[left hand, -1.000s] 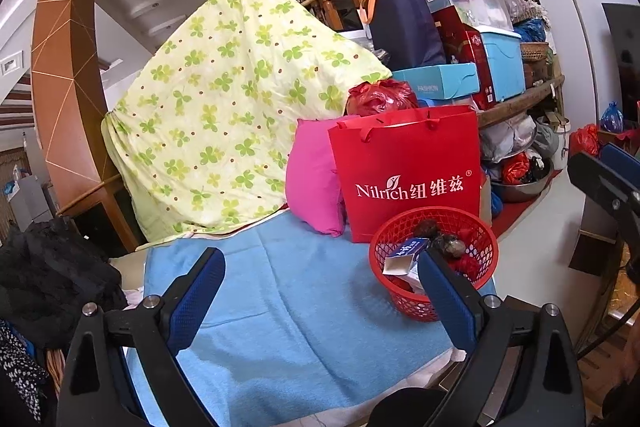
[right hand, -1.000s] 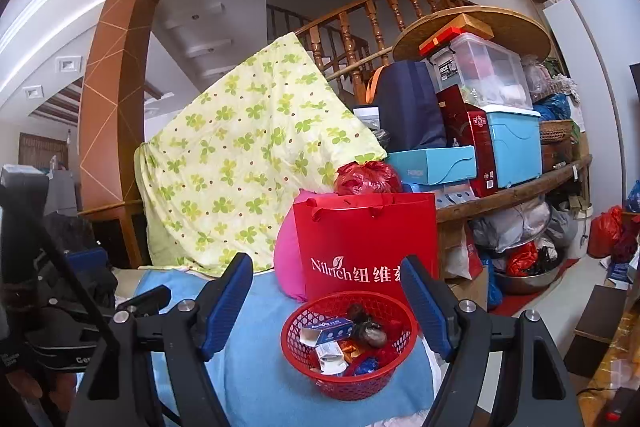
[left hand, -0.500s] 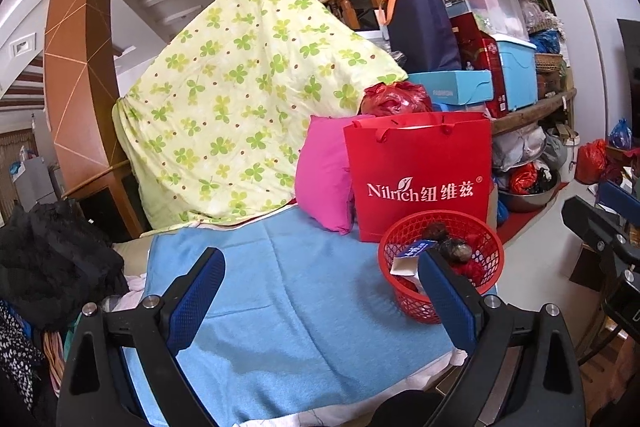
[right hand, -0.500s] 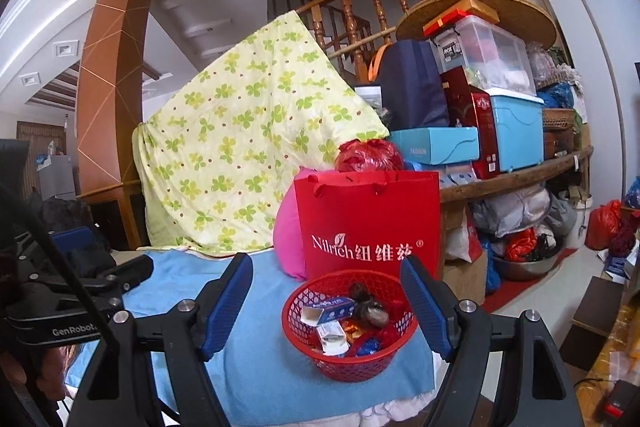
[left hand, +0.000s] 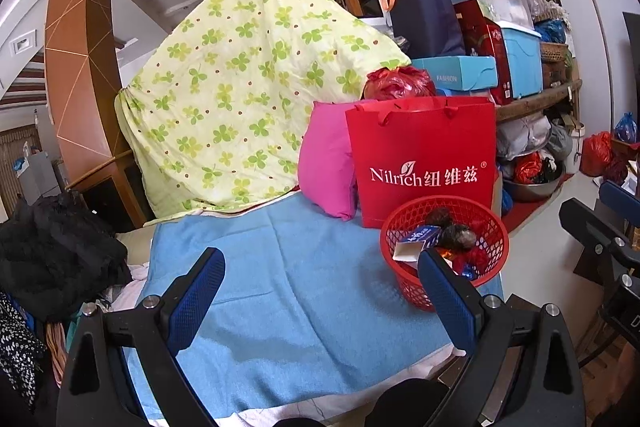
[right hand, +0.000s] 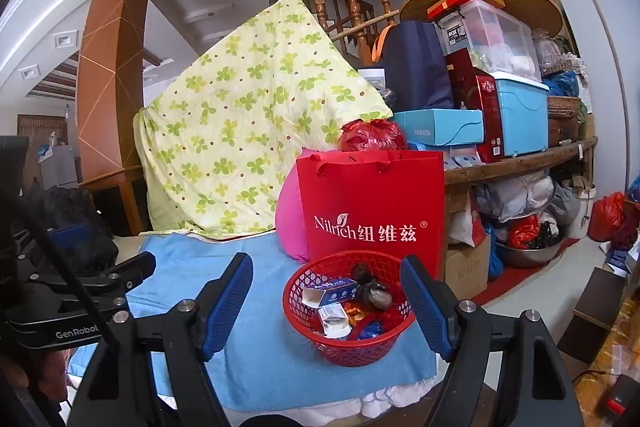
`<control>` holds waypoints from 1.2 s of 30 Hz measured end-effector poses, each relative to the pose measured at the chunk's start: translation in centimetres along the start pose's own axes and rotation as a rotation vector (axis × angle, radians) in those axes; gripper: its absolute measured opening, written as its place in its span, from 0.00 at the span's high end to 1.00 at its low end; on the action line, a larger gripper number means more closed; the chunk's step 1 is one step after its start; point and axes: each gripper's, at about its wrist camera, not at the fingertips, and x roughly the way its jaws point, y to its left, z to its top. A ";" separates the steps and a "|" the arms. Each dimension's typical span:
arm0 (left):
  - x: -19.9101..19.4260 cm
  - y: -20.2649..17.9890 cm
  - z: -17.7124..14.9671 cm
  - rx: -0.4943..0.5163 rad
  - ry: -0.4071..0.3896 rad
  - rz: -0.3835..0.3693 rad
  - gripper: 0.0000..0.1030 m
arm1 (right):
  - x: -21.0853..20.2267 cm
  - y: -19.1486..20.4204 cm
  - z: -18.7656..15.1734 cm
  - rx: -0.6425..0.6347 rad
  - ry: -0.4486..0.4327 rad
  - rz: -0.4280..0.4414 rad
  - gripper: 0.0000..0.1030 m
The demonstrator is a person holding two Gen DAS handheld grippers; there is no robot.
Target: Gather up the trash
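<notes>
A red mesh basket (right hand: pixel 320 339) (left hand: pixel 412 291) sits at the near right corner of a blue towel (left hand: pixel 288 291) (right hand: pixel 264 351). It holds trash: a blue and white carton (right hand: pixel 332 291), dark crumpled lumps (right hand: pixel 372 293) and coloured wrappers. My right gripper (right hand: pixel 326 301) is open and empty, with its fingers on either side of the basket and short of it. My left gripper (left hand: pixel 320 297) is open and empty above the towel, with the basket just beyond its right finger (left hand: pixel 444 291).
A red Nilrich paper bag (right hand: pixel 372 211) and a pink pillow (left hand: pixel 326 171) stand right behind the basket. A green-flowered quilt (left hand: pixel 248 95) hangs behind. Stacked boxes and a shelf (right hand: pixel 516 163) fill the right. Black clothing (left hand: pixel 56 259) lies at the left.
Both grippers have drawn back and drifted slightly, so the basket and towel have shifted a little in each view. Both stay open and empty.
</notes>
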 end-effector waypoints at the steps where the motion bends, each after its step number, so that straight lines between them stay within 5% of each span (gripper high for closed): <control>1: 0.1 0.0 -0.1 -0.001 0.006 0.002 0.06 | 0.0 0.0 0.0 0.002 0.001 -0.003 0.23; 18: 1.6 -0.6 0.4 -0.012 0.033 0.034 0.06 | 0.4 -1.7 -0.2 0.034 0.013 -0.018 0.23; 36: 10.1 -4.1 2.7 0.004 0.121 0.072 0.06 | 10.1 -6.7 1.0 0.079 0.109 0.017 0.23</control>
